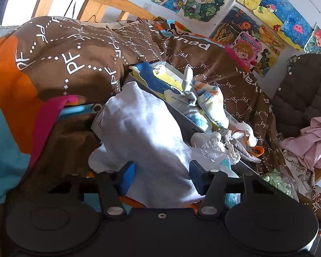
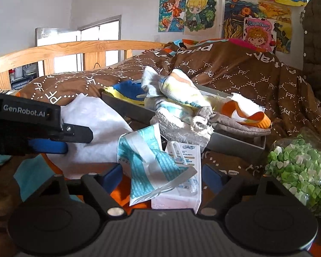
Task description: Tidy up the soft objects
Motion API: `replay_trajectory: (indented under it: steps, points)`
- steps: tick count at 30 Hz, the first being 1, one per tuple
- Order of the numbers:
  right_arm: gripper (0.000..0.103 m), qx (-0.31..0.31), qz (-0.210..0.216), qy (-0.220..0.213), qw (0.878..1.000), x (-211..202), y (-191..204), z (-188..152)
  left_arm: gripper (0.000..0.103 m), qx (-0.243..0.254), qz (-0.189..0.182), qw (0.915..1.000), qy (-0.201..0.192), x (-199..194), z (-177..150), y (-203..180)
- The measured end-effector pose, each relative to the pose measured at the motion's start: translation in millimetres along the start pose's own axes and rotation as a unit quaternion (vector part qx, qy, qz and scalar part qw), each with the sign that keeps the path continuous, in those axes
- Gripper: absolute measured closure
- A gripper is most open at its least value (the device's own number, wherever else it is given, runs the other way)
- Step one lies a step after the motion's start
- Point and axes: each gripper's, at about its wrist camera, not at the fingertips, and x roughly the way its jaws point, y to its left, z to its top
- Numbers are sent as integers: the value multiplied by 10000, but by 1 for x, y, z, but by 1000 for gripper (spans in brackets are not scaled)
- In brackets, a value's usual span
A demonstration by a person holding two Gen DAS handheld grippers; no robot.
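A white cloth (image 1: 147, 128) lies bunched on the bed, draped against a grey tray (image 1: 182, 117). My left gripper (image 1: 163, 177) has its blue pads against both sides of the cloth's near end. In the right wrist view one of its blue fingers (image 2: 51, 146) rests on the same white cloth (image 2: 96, 117). The grey tray (image 2: 235, 143) holds a heap of socks (image 2: 182, 92) and a grey towel (image 2: 235, 126). My right gripper (image 2: 163, 174) stands open around a teal-and-white striped wrapper (image 2: 143, 160) and a white packet (image 2: 182, 184). Its pads do not visibly press them.
A brown quilt printed "PF" (image 1: 79, 64) covers the bed, with a wooden rail (image 2: 75, 47) behind it. A bag of green and white bits (image 2: 297, 171) sits at the right. A pink garment (image 1: 316, 137) and a dark quilted jacket (image 1: 303, 90) lie further right. Drawings hang on the wall.
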Motion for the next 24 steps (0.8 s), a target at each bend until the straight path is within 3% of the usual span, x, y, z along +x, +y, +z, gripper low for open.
replay_trajectory:
  steps: [9, 15, 24]
  points:
    - [23, -61, 32, -29, 10000, -3, 3, 2, 57, 31, -2, 9999, -97, -6, -5, -5]
    - [34, -206, 23, -41, 9998, -5, 7, 2, 62, 62, -28, 9999, -99, -8, -6, -7]
    - [41, -347, 46, -40, 9994, -9, 12, 2, 74, 122, -128, 9998, -55, -13, -12, -13]
